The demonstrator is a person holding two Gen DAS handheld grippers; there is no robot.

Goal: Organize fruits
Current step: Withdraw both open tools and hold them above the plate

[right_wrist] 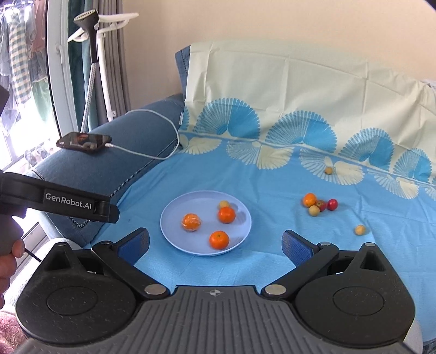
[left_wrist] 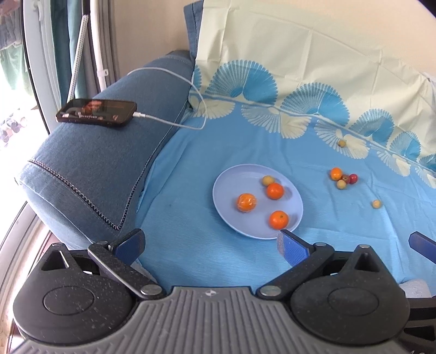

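Both the left gripper and right gripper hang spread wide, holding nothing, above the plate (three oranges and a yellow fruit on it). Only the right view shows the steamer.

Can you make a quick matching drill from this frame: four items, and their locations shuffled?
Items:
1. phone
2. wrapped orange
3. red fruit
4. lone yellow fruit

Places:
A. on the plate
B. on the sofa armrest
C. on the cloth near the fan-pattern border
D. in the small cluster on the cloth, right of the plate

Pairs: 1-B, 2-A, 3-D, 4-C
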